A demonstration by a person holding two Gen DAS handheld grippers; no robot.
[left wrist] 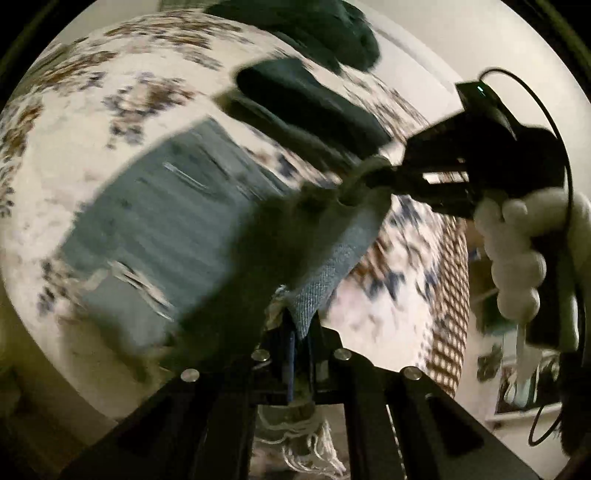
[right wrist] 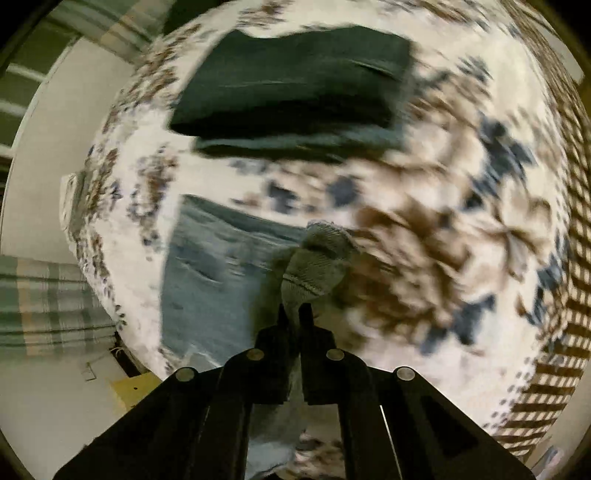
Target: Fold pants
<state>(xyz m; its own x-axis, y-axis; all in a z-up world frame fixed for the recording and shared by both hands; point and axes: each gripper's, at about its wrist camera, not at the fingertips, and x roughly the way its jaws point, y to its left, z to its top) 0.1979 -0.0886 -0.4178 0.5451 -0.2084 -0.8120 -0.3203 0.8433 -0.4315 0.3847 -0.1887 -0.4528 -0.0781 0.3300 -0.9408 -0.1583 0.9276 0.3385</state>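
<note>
Light blue ripped jeans point(left wrist: 162, 229) lie on a floral bedsheet point(left wrist: 74, 122). My left gripper point(left wrist: 301, 332) is shut on a frayed end of the jeans, lifted off the bed. My right gripper point(left wrist: 380, 173), seen from the left wrist view, is shut on the other bunched end, held by a white-gloved hand point(left wrist: 517, 258). In the right wrist view the right gripper point(right wrist: 295, 314) pinches the grey-blue denim point(right wrist: 317, 266), with the rest of the jeans point(right wrist: 207, 280) spread to the left. Both views are motion-blurred.
A stack of dark folded garments point(right wrist: 295, 85) lies farther back on the bed, also in the left wrist view point(left wrist: 310, 107). Another dark heap point(left wrist: 332, 33) lies beyond. A checked border point(right wrist: 569, 258) marks the bed's right edge. A plaid cloth point(right wrist: 44, 302) is at left.
</note>
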